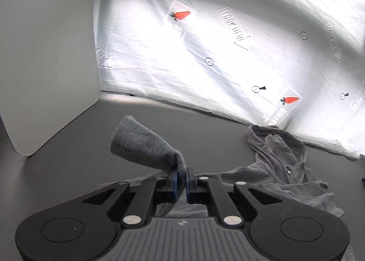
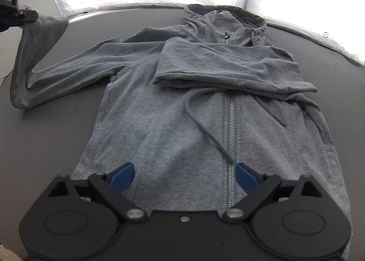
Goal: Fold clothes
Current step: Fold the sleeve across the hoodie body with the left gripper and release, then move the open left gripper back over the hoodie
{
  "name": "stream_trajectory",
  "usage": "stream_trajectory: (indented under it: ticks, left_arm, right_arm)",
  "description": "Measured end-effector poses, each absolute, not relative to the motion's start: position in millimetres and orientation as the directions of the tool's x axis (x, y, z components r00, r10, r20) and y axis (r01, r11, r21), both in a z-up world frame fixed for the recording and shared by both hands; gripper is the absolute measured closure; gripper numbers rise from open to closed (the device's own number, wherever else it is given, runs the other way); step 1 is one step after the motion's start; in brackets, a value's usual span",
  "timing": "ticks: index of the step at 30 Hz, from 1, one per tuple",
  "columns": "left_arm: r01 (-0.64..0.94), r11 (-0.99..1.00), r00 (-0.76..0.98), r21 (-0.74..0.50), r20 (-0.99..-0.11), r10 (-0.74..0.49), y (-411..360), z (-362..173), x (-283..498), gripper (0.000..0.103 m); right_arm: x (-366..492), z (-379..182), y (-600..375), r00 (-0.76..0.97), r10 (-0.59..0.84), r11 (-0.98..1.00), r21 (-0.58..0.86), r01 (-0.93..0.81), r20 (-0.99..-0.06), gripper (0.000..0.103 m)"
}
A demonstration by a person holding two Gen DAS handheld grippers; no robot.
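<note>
A: In the left wrist view, a slip is being risked: the sleeve cuff [image 1: 146,144] is being pinched near its edge by the left gripper [image 1: 181,181], lifted off the dark table [image 1: 68,158].

B: In the right wrist view, the grey hoodie [image 2: 182,124] is being left spread flat, one sleeve already folded across the chest; the right gripper [image 2: 184,176] is being held wide apart above the hem, gripping nothing.

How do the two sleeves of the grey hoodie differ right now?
The left sleeve stretches out to the side with its cuff lifted off the table, pinched in the left gripper; the right sleeve lies folded flat across the chest of the hoodie, with nothing holding it. The left sleeve bends at the elbow; the right sleeve runs nearly straight. Both are the same grey knit. The right gripper hangs open over the hem.
</note>
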State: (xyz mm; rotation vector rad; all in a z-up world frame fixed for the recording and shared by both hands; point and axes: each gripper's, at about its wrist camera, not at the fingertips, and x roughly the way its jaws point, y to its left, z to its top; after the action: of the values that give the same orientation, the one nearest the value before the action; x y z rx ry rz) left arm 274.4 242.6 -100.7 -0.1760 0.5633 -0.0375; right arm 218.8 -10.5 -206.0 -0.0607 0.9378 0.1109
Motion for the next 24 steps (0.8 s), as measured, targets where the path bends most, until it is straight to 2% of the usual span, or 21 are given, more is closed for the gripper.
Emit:
stream_trajectory:
  ticks: [2, 5, 8, 9, 11, 13, 15, 17, 21, 24]
  left_arm:
    - [0.143, 0.98, 0.811, -0.14, -0.551, -0.197, 191, -111, 272, 0.09]
    - [0.369, 0.923, 0.687, -0.111, -0.636, -0.351, 129, -139, 268, 0.063]
    - [0.492, 0.86, 0.59, -0.136, -0.674, -0.444, 101, -160, 252, 0.059]
    - [0.494, 0.857, 0.59, -0.147, -0.666, -0.455, 103, -162, 247, 0.052]
    - [0.46, 0.873, 0.607, -0.16, -0.661, -0.441, 112, -164, 243, 0.039]
    - [0.376, 0.912, 0.625, -0.163, -0.682, -0.379, 127, -170, 248, 0.037]
    - [0.256, 0.951, 0.617, -0.176, -0.727, -0.301, 150, -177, 258, 0.037]
    - [0.138, 0.973, 0.607, -0.187, -0.76, -0.232, 173, -183, 265, 0.037]
    - [-0.001, 0.984, 0.608, -0.18, -0.781, -0.142, 211, -187, 262, 0.037]
    - [-0.077, 0.983, 0.6, -0.169, -0.795, -0.09, 233, -189, 251, 0.036]
  right_arm:
    - [218, -204, -22, 0.589, 0.073, 0.995, 0.021, -0.095, -0.804, 0.007]
    - [216, -202, -40, 0.6, 0.029, 0.999, 0.009, -0.036, -0.799, 0.007]
    - [213, -196, -66, 0.609, 0.024, 0.996, 0.071, 0.053, -0.793, 0.007]
    - [212, -194, -77, 0.61, 0.04, 0.99, 0.116, 0.086, -0.791, 0.007]
    - [212, -189, -96, 0.615, 0.076, 0.967, 0.208, 0.146, -0.785, 0.01]
    - [219, -186, -106, 0.628, 0.162, 0.93, 0.33, 0.16, -0.761, 0.015]
    - [226, -183, -114, 0.642, 0.239, 0.884, 0.436, 0.165, -0.728, 0.024]
    - [242, -180, -104, 0.647, 0.265, 0.897, 0.429, 0.107, -0.715, 0.042]
    - [268, -188, -62, 0.618, 0.294, 0.928, 0.374, -0.001, -0.729, 0.043]
    - [289, -201, -48, 0.584, 0.274, 0.938, 0.346, 0.013, -0.764, 0.043]
